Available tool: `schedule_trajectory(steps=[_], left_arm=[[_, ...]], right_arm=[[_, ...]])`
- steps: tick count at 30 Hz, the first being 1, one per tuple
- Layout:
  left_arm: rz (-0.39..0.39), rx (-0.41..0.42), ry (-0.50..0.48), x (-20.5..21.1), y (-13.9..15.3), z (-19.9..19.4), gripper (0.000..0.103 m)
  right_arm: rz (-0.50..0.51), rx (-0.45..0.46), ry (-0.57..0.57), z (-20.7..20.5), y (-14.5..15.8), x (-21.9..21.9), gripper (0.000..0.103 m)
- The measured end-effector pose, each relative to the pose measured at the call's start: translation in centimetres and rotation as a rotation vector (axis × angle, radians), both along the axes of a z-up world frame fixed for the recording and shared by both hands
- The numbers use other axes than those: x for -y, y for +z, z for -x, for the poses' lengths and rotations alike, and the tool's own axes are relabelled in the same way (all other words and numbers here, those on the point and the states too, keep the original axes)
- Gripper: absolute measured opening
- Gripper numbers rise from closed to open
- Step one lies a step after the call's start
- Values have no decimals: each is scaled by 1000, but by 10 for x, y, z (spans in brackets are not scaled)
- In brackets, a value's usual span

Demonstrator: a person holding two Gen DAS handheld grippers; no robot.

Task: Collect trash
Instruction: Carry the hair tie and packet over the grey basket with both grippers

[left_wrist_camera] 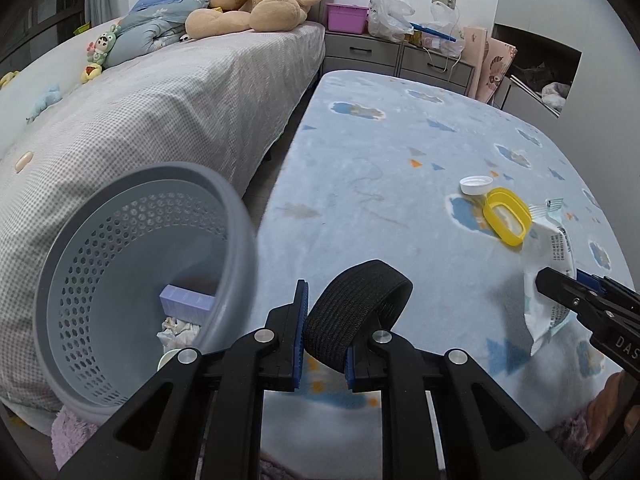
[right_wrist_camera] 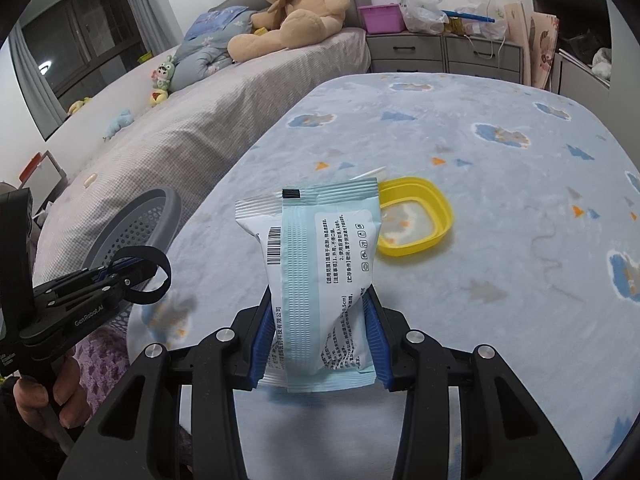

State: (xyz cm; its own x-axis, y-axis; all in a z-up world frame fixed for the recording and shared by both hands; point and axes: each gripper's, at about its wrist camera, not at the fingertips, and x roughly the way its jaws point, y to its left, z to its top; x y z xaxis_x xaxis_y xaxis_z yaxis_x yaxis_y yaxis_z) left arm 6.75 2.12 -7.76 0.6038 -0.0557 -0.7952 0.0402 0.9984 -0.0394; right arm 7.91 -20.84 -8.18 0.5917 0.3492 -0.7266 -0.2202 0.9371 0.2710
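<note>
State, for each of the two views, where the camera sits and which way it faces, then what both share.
Left wrist: rides the left gripper, looking forward and down along its fingers, which are shut on a black elastic fabric loop; the grey perforated plastic basket lies left, the right gripper at the right edge.
Right wrist: rides the right gripper, shut on a white and pale blue plastic packet; a hand holds the left gripper at left.
Shared: basket, packet, yellow plastic lid, blue patterned blanket, tan teddy bear.

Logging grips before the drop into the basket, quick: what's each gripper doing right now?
Left gripper: shut on the black elastic band.
Right gripper: shut on the white-and-teal wipes packet.
</note>
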Motion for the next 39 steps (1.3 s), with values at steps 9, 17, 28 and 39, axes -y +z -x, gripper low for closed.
schedule_trajectory(steps=[9,17,28,39], left_arm=[[32,28,87,-63,8,16,15],[29,50,162,-121,12,20,15],[9,41,221,-175,14,3,15],[9,-1,247,-202,0,-14,15]], right_arm=[[-32,-8,52,6,7,-60,41],[-25,-6,155,1,16,-129,41],[-38,5,264,-23,26,-204,43],[-29,-21,321,-47,19,-246,43]])
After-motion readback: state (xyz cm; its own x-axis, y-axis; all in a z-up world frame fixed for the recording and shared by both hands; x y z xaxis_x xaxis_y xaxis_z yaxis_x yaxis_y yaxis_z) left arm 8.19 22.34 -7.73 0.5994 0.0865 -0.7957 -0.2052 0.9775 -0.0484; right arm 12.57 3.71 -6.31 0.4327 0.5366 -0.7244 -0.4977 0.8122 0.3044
